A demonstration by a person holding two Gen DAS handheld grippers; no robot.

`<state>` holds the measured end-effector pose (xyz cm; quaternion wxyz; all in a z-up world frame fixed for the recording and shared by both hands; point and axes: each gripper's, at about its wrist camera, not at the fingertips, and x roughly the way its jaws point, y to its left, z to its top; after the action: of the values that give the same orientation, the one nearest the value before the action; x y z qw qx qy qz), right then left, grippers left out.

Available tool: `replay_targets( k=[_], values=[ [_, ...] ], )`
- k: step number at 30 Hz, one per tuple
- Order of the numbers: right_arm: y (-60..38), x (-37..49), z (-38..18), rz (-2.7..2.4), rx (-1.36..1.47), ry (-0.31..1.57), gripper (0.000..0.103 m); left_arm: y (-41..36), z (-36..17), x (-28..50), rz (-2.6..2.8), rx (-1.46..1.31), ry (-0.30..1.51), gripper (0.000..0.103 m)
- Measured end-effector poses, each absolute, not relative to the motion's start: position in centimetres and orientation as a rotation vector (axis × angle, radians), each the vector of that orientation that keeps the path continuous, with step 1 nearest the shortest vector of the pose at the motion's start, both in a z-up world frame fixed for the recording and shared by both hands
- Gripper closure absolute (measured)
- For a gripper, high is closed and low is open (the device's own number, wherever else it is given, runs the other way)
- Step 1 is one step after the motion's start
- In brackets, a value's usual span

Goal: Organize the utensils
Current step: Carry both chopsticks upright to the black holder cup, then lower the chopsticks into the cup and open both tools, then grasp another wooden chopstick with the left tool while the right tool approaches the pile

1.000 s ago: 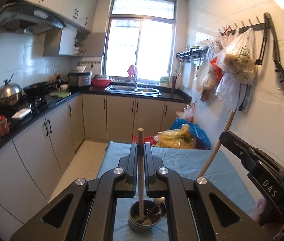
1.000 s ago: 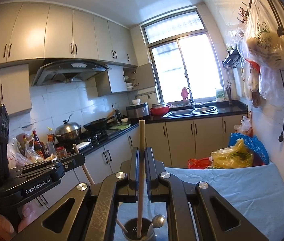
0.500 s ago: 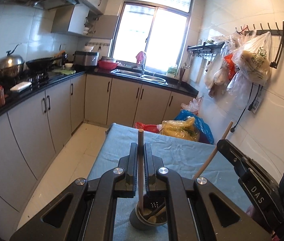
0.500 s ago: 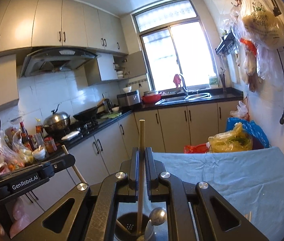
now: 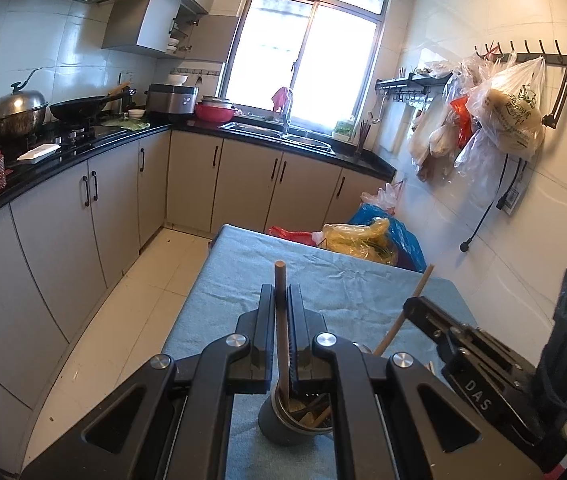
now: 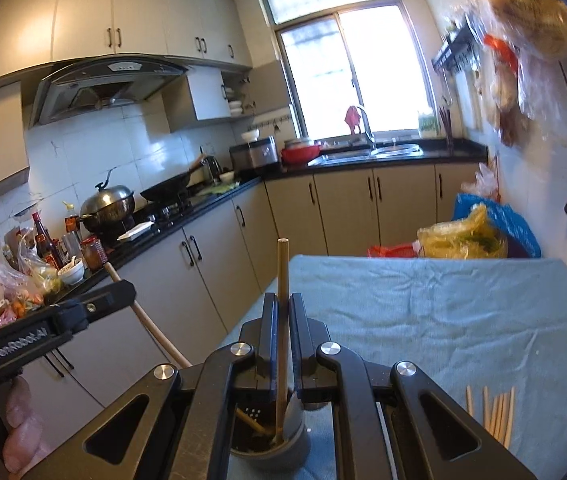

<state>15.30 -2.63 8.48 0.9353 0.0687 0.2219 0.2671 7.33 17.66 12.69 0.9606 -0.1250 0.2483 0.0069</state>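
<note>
A: Count check. Two black two-finger grippers. The left gripper (image 5: 282, 300) is clenched on one wooden chopstick (image 5: 281, 320). The right gripper (image 6: 282, 308) is clenched on a second wooden chopstick (image 6: 282, 320).

B: Holder?

A: One dark grey cylindrical utensil holder (image 5: 279, 426) on the blue cloth-covered table (image 5: 347, 280), directly under both grippers. It already has other utensils in it; count unreadable, too dark.

B: Orientation of the sticks?

A: Left one: long axis near upright, slightly tilted, top end above the jaws, lower end inside the holder's mouth. Right one: near vertical, top end clear of the jaws, lower end inside the same holder. In the left view the right stick leans, top end toward the wall.

B: Anything loose?

A: One bundle of pale wooden chopsticks (image 6: 491, 416) lying flat on the cloth to the right of the holder, in the right view. About six, but they overlap, so not an exact count. Long axes roughly parallel, pointing away from the camera.

B: Hands?

A: Only part of one hand (image 6: 23, 432) visible, under the left gripper in the right view.
</note>
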Motion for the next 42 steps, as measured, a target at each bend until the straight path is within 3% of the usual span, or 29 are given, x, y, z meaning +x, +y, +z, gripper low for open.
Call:
replay_targets(
  k=[6, 11, 27, 32, 42],
  values=[
    [-3.5, 16.0, 7.8, 0.574, 0.19, 0.525, 0.095, 17.6, 12.7, 7.3, 0.015, -0.255, 0.504, 0.098],
    [-4.0, 15.3, 8.7, 0.589, 0.204, 0.515, 0.08, 17.4, 13.1, 6.8, 0.007, -0.264, 0.5, 0.097],
    [-9.0, 10.5, 12.5, 0.601, 0.255, 0.434, 0.08, 13.8, 16.2, 2.3, -0.054, -0.217, 0.447, 0.095],
    [-12.0, 9.4, 12.0, 0.584, 0.274, 0.45, 0.08, 11.1, 16.5, 1.0, -0.09, -0.177, 0.445, 0.086],
    [-21.4, 8.9, 7.8, 0.434, 0.352, 0.54, 0.08, 3.9, 12.2, 1.7, -0.219, -0.126, 0.586, 0.086]
  ],
)
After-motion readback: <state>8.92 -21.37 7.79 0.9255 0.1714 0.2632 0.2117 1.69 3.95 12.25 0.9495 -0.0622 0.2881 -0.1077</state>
